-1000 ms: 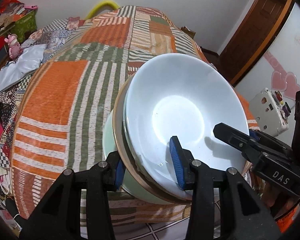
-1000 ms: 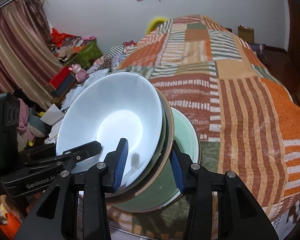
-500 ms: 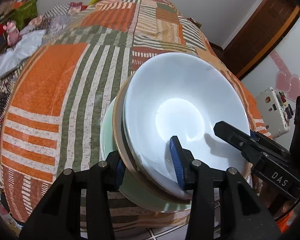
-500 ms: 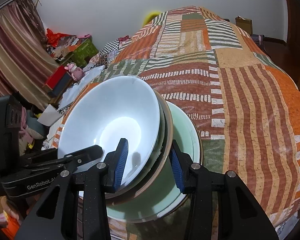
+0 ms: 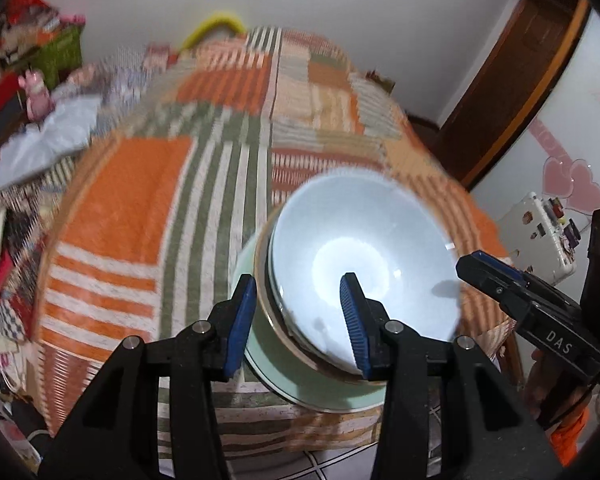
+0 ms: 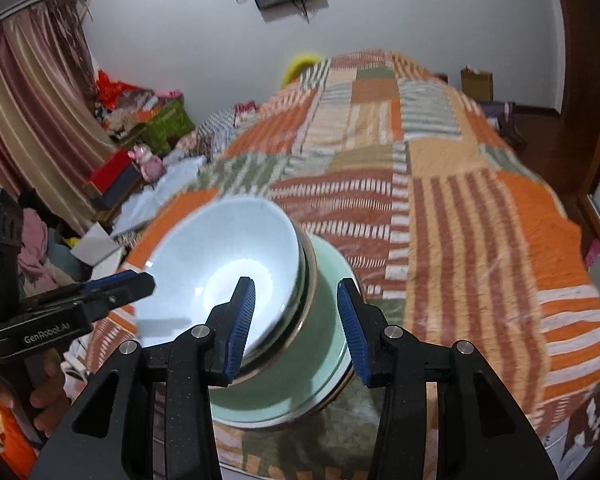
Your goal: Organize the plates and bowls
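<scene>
White bowl [image 5: 364, 248] sits nested in a brown-rimmed dish [image 5: 262, 280], and both rest on a green plate [image 5: 320, 388]. The stack stands at the near edge of the bed, on an orange and green striped quilt [image 5: 120, 200]. Nothing lies inside the bowl. A second ago the stack's rims filled the gap between each pair of blue pads; now both tools have drawn back and the stack looks smaller. The left gripper [image 5: 297, 280] and right gripper [image 6: 295, 282] seem released, pads off the rims, though blur leaves that uncertain.
</scene>
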`<state>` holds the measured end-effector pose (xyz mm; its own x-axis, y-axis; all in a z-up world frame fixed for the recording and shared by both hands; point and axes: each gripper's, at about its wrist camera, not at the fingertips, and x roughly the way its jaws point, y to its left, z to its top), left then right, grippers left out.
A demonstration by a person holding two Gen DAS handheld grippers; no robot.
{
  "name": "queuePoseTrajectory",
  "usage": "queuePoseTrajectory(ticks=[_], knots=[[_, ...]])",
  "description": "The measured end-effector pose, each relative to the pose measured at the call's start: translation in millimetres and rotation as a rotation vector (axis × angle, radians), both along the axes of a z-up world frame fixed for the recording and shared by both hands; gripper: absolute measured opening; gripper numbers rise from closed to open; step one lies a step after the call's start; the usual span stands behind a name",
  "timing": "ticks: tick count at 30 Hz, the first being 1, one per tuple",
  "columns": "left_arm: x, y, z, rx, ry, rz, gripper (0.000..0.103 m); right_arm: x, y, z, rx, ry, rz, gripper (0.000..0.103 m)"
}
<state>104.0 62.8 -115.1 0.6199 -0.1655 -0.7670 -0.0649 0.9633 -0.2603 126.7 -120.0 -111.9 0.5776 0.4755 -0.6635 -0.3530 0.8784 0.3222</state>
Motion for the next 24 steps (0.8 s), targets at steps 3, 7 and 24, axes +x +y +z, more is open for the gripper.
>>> queuePoseTrajectory(ticks=[3,7,24], knots=[[-19.9,-3.6,30.7,0.025,-0.103,-0.003,0.042,-13.4,-4.7,20.8,0.017,-0.061,-0.010,0.041],[-49.1,-11.4,70.3,0.063,-0.246,-0.005,0.044,-39.2,-7.5,54.2,0.028,-0.178,-0.015,0.043],[-137.5,-24.4,137.8,0.170,-0.624,0.061,0.088,-110.7,-12.3,121.4,0.026,-0.539,-0.083,0.089]])
